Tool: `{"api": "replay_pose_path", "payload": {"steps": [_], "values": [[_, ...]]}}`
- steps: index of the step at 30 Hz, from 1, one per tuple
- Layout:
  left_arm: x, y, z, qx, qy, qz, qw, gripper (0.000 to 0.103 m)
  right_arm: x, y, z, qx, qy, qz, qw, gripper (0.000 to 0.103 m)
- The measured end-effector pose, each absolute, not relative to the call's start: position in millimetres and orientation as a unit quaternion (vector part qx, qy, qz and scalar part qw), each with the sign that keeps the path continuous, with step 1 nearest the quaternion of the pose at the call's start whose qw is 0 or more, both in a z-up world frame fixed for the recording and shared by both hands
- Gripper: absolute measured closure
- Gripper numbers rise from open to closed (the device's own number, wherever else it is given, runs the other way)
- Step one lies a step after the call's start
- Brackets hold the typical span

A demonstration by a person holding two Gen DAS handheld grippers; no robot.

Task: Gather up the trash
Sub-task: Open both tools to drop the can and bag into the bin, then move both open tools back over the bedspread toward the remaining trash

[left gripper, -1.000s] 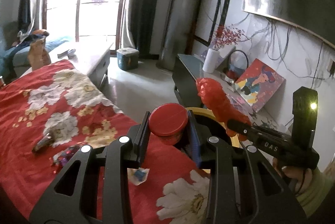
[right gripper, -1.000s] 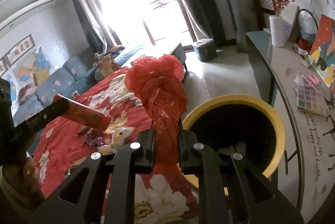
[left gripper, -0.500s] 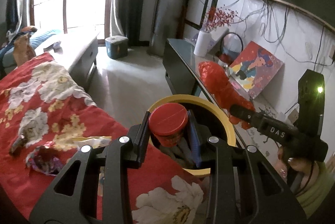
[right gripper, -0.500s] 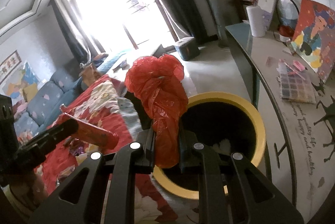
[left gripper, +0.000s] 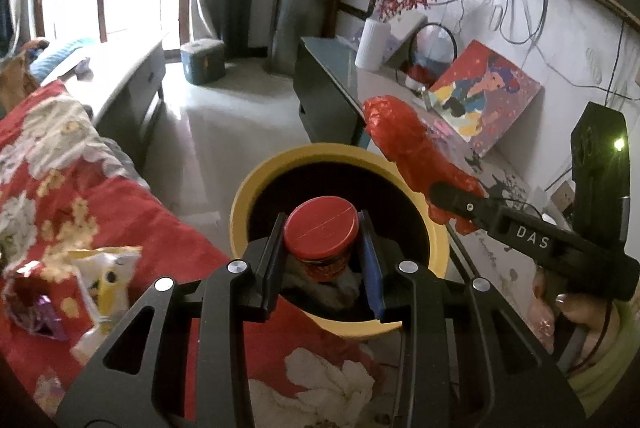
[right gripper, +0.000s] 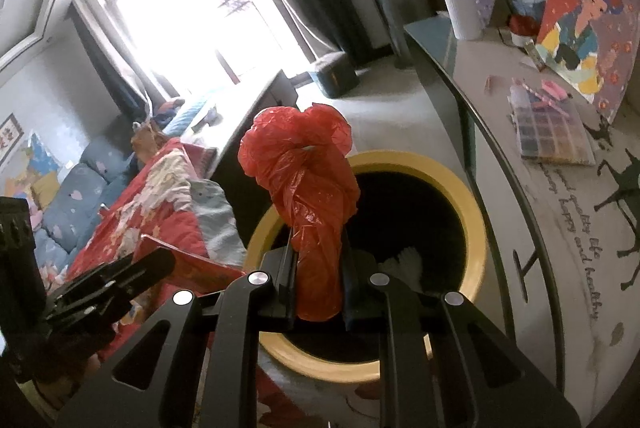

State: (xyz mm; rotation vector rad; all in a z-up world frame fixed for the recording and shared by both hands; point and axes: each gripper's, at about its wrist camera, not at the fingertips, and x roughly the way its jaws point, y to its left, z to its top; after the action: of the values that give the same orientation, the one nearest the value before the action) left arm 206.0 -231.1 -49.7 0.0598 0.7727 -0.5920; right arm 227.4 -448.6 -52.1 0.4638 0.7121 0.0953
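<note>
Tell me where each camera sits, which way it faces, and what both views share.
Left wrist: on the left hand-held gripper, looking down into the yellow bin; its fingers clamp a red-lidded jar; the right hand shows.
Right wrist: on the right hand-held gripper, facing the bin and window; its fingers clamp a red plastic bag; the left hand-held gripper shows at left.
Shared: bin, bag, painting, red floral blanket.
</note>
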Motion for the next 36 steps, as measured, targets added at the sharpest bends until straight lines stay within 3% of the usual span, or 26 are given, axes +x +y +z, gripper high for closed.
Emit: {"api": "replay_pose_path", "payload": {"steps": [8, 10, 11, 13, 15, 18, 21, 23, 28, 36], "values": [[221.3, -245.4, -70.6, 0.024, 0.396, -0.294, 0.870, 0.076, 234.5, -454.8, -67.9, 0.240, 0.365, 0.050, 0.898, 0.080], [223.0, -245.3, -71.9, 0.025, 0.394, -0.292, 0.871, 0.075, 234.0, -457.6, -69.0, 0.247, 0.363, 0.045, 0.897, 0.056], [224.6, -244.9, -73.1, 0.024, 0.396, -0.290, 0.871, 0.072, 233.5, -458.6, -69.2, 0.250, 0.362, 0.043, 0.897, 0.055], [226.1, -242.2, -73.9, 0.020, 0.400, -0.286, 0.871, 0.053, 233.5, -460.4, -69.3, 0.249, 0.362, 0.041, 0.897, 0.055], [225.8, -241.4, -73.0, 0.018, 0.398, -0.283, 0.872, 0.047, 232.3, -462.3, -68.7, 0.251, 0.360, 0.037, 0.898, 0.052], [222.7, -236.5, -68.6, 0.015, 0.393, -0.278, 0.876, 0.029, 231.4, -463.7, -67.9, 0.249, 0.358, 0.033, 0.899, 0.050], [218.4, -231.3, -62.7, 0.011, 0.387, -0.272, 0.881, 0.023, 228.9, -462.5, -64.3, 0.244, 0.354, 0.027, 0.902, 0.045], [215.8, -227.7, -57.0, 0.008, 0.381, -0.268, 0.885, 0.013, 227.1, -459.6, -59.3, 0.236, 0.348, 0.024, 0.907, 0.043], [206.0, -217.8, -45.1, 0.003, 0.364, -0.261, 0.894, 0.011, 222.5, -451.8, -48.6, 0.221, 0.337, 0.023, 0.915, 0.036], [193.1, -199.3, -30.1, -0.004, 0.343, -0.247, 0.906, 0.011, 216.9, -437.7, -33.1, 0.205, 0.323, 0.033, 0.923, 0.035]]}}
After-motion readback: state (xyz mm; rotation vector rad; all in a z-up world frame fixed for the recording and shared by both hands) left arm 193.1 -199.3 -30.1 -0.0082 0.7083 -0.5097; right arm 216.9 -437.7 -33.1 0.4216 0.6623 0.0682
